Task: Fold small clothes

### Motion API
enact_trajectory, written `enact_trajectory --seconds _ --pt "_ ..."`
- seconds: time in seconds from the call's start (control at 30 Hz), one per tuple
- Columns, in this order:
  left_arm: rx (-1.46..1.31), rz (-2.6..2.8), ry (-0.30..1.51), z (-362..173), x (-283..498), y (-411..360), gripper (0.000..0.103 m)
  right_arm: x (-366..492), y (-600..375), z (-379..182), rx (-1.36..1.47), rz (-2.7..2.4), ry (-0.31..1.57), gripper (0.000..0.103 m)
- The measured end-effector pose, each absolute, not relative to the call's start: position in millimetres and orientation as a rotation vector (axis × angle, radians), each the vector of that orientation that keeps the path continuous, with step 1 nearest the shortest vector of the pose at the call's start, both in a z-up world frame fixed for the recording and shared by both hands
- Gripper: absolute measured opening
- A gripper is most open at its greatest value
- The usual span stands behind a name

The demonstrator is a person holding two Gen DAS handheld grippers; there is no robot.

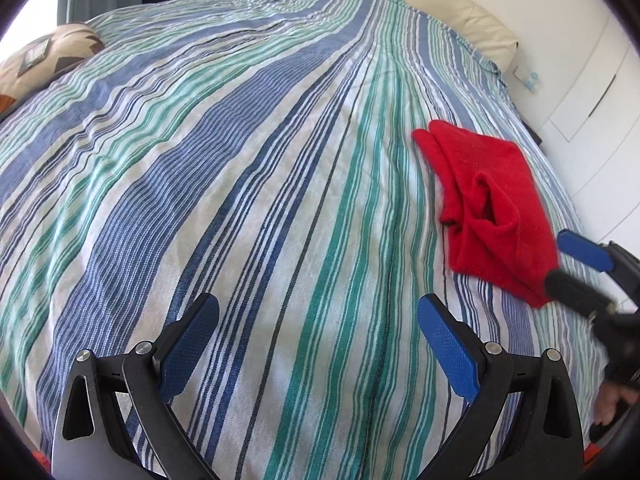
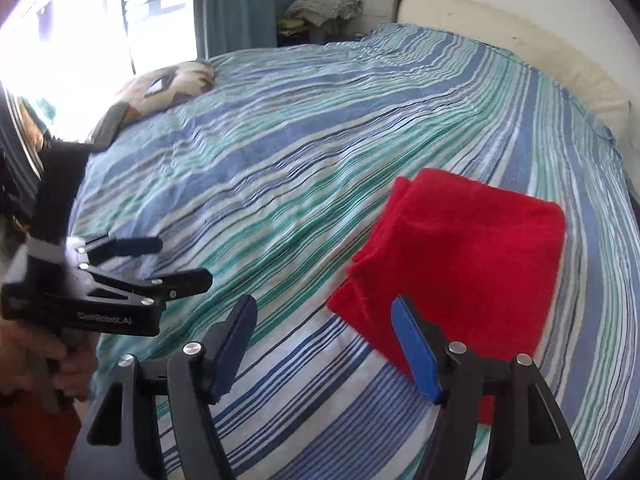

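A small red garment (image 1: 486,196) lies folded in a rough rectangle on the striped bedspread (image 1: 240,184), at the right of the left wrist view. It also shows in the right wrist view (image 2: 468,260), just past my right fingers. My left gripper (image 1: 318,316) is open and empty above bare bedspread, to the left of the garment. My right gripper (image 2: 324,320) is open and empty, its right fingertip over the garment's near edge. The right gripper (image 1: 568,260) also shows at the garment's near right corner. The left gripper (image 2: 176,260) shows open at the left.
A patterned cushion (image 1: 44,60) lies at the bed's far left. A cream headboard (image 2: 520,48) runs along the far side. White cupboard doors (image 1: 592,92) stand to the right of the bed. A curtain (image 2: 256,4) and bright window are at the back.
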State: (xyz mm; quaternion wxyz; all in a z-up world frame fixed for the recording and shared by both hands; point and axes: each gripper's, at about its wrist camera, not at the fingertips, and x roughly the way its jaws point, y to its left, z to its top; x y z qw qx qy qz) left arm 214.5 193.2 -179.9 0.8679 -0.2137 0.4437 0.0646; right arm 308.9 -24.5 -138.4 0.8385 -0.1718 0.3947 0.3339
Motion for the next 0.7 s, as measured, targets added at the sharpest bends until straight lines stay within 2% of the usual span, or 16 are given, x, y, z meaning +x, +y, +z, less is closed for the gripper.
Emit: enact_trajectory --seconds 0.1,0.17,0.23,0.3,0.37,0.47,0.57,0.7 --pt "-0.473 0.129 0.916 -178 215 194 0.1 342 -50 -106 -0.183 0.599 0.825 0.055" --pt "-0.448 0.132 0.919 -179 217 189 0.1 375 -56 -104 -0.086 0.53 0.834 0.039" --pt "-0.414 0.132 0.926 -181 219 184 0.1 399 -48 -122 -0.083 0.486 0.862 0.025" --pt "-0.373 0.134 0.929 -183 220 179 0.1 407 -26 -157 -0.137 0.471 0.918 0.02" --pt "-0.334 0.137 0.935 -185 220 175 0.1 395 8 -204 -0.282 0.514 1.0 0.019" --pt "-0.308 0.146 0.95 -189 220 174 0.1 350 37 -218 -0.521 0.547 0.876 0.019" --pt "-0.32 0.137 0.96 -191 222 173 0.1 335 10 -184 -0.361 0.604 0.898 0.018" --pt "-0.321 0.115 0.963 -190 224 168 0.1 325 -60 -135 -0.167 0.486 0.781 0.019"
